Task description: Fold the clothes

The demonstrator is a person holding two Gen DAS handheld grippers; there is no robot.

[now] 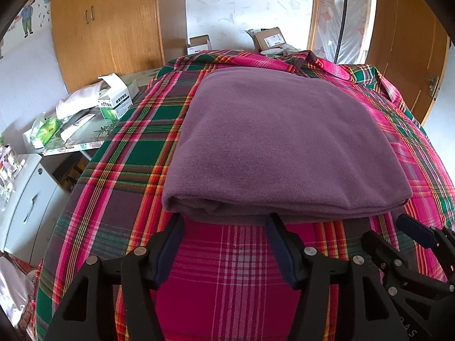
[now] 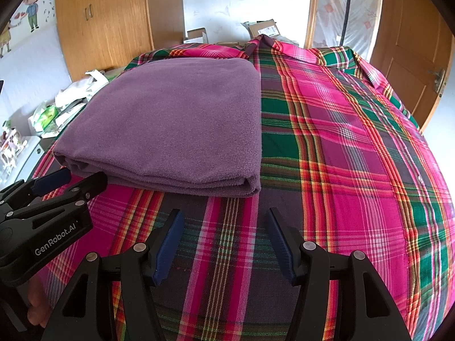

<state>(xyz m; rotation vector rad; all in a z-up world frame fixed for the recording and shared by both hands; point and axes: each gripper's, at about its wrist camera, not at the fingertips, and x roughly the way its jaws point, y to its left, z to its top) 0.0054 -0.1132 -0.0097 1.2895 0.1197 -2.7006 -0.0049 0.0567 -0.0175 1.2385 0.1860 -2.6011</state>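
Cloth [image 1: 273, 142], purple and already doubled into a thick rectangle with stacked layers showing along its near edge, is being kept flat on the plaid bedspread [image 1: 119, 170], which is covering the whole bed and is being shown as the largest thing in both views. In the left wrist view the cloth is being seen at 12 o'clock, straight ahead of the fingers; in the right wrist view it is being seen toward 10 o'clock, its near right corner nearest the camera.

By judgement, the fold is being brought toward its last stages: the bundle is compact and nothing is being gripped, so either one more halving or a final tidying is being prepared.

Left gripper [image 1: 224, 221] is being held with its jaws wide apart and empty, the tips just short of the cloth's near edge. Right gripper [image 2: 224, 216] is likewise being held spread wide and empty, over bare bedspread, with the cloth's near corner just beyond its left finger.

For the next move, a lower approach is being called for, so that all the layers at the near edge are being taken together rather than the top one alone, both sides being lifted evenly.
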